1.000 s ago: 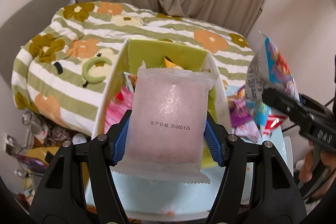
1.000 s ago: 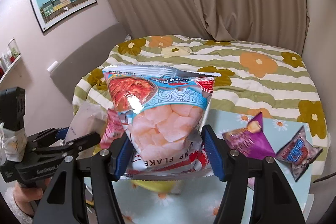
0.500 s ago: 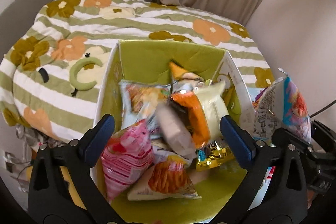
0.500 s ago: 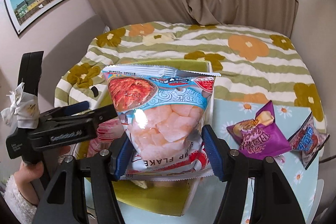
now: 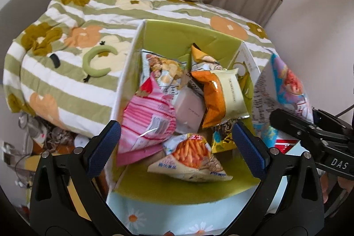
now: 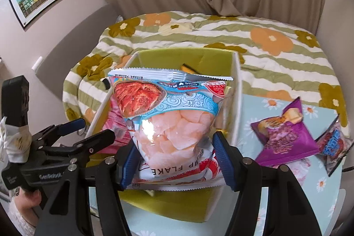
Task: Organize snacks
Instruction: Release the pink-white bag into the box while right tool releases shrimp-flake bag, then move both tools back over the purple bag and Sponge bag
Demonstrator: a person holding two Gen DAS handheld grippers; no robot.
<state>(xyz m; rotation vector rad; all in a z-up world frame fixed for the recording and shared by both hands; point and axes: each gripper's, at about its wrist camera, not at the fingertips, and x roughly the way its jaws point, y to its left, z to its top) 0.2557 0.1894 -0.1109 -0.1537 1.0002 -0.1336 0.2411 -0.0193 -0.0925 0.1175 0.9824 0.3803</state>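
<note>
Right claw (image 6: 174, 160) clamps shrimp flake bag (image 6: 170, 116) above green box (image 6: 168, 206). Left claw (image 5: 176, 146), wide and empty, hovers over snack packets inside the box on the counter (image 6: 261, 211).

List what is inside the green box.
The green box holds a pink striped bag, a pale pink packet, an orange bag, a cream packet, a carrot-stick bag and a popcorn-print bag. Whatever lies beneath them is covered.
</note>
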